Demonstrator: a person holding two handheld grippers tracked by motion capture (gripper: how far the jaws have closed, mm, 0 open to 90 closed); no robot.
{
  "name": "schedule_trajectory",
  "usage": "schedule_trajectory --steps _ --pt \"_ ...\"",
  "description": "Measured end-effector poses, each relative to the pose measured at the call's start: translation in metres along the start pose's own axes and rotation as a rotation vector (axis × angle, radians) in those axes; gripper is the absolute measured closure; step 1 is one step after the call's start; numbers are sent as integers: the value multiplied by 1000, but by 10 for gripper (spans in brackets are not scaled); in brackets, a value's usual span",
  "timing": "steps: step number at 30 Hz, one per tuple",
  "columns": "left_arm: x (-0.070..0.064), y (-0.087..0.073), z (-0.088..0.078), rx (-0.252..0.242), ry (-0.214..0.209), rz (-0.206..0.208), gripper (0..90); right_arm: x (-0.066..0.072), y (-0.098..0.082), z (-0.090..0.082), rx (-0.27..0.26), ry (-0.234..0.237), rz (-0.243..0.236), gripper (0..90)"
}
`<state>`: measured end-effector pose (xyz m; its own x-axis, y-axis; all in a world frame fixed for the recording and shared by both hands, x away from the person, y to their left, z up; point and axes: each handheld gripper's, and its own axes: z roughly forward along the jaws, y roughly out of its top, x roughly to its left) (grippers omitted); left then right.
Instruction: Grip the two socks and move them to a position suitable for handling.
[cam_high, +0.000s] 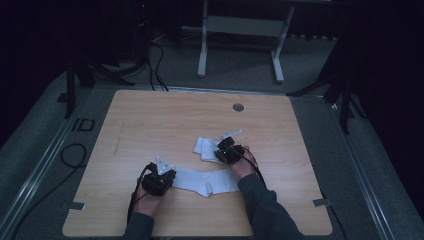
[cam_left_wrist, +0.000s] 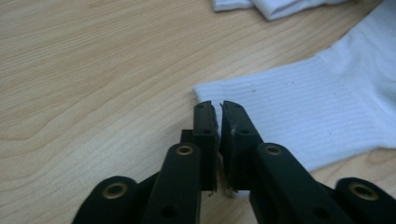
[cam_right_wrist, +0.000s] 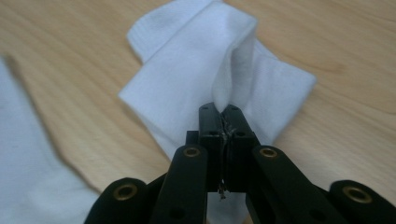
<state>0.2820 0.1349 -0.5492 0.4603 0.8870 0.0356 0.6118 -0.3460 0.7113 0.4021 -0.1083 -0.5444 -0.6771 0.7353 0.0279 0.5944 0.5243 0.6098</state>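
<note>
- The right gripper (cam_right_wrist: 223, 112) is clamped on a raised fold of the crumpled sock (cam_right_wrist: 205, 79), which lies just ahead of it on the tabletop (cam_high: 150, 115).
- The left gripper (cam_left_wrist: 217, 107) is closed at the cuff edge of the flat sock (cam_left_wrist: 317, 107); whether it pinches cloth I cannot tell.
- Judged so far: both socks lie apart, so pairing or folding remains.

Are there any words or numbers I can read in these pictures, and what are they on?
"ID": large dark letters on the grey floor left of the wooden table, at in the high view.
No writing can be made out on the flat white sock, the folded white sock or either gripper.
</note>
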Motion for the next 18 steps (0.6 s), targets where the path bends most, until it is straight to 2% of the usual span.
schedule_trajectory --steps 9,15,18 --pt "4 10 3 4 19 7 895 29 -1 1 -1 3 -17 878" --pt "7 23 12 4 26 -4 895 39 -3 1 -6 20 16 879" --pt "5 29 20 12 23 -3 896 42 -4 1 -11 27 12 878"
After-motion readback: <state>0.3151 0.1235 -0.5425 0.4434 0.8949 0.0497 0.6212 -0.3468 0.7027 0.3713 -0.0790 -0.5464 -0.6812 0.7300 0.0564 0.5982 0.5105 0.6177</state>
